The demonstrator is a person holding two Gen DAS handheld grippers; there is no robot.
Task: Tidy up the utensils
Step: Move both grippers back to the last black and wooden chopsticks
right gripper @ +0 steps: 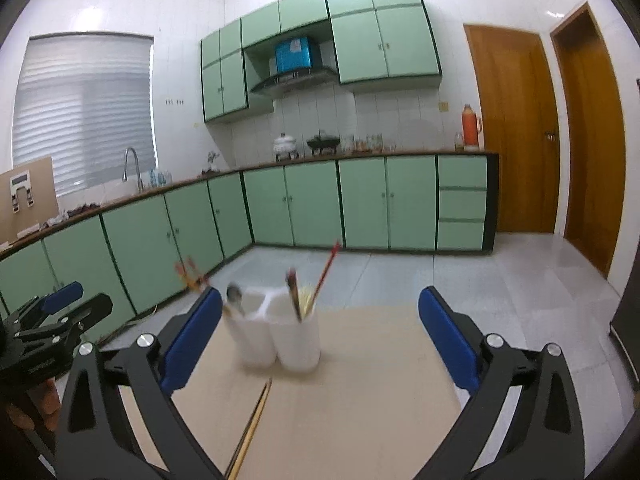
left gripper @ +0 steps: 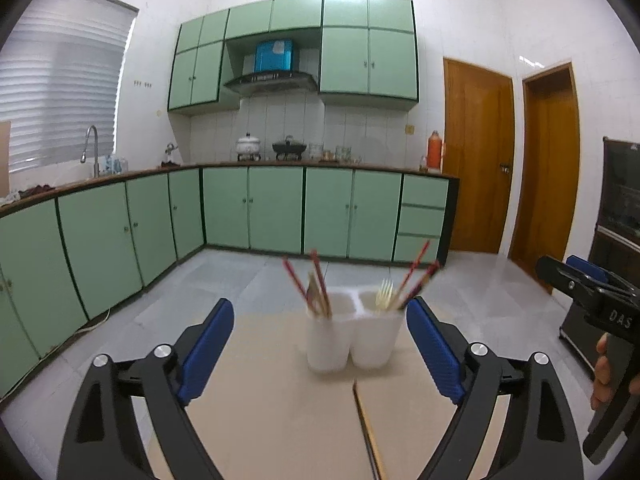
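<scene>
Where desk (left gripper: 280, 400) ends at 12 o'clock, white twin-cup holder (left gripper: 352, 336) stands upright, red chopsticks (left gripper: 320, 288) in left cup, pale fork (left gripper: 385, 294) plus red chopsticks in right. Loose chopstick pair (right gripper: 256, 420) lies flat on desk at 6 o'clock of holder. Left tool (left gripper: 320, 344) spread wide, empty. Right tool (right gripper: 320, 344) spread wide, empty; hand (left gripper: 604, 368) grips its handle.

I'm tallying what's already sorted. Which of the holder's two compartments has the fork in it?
The right compartment as the left wrist view shows it: a pale fork stands there among red chopsticks. The left compartment shows no fork.
</scene>
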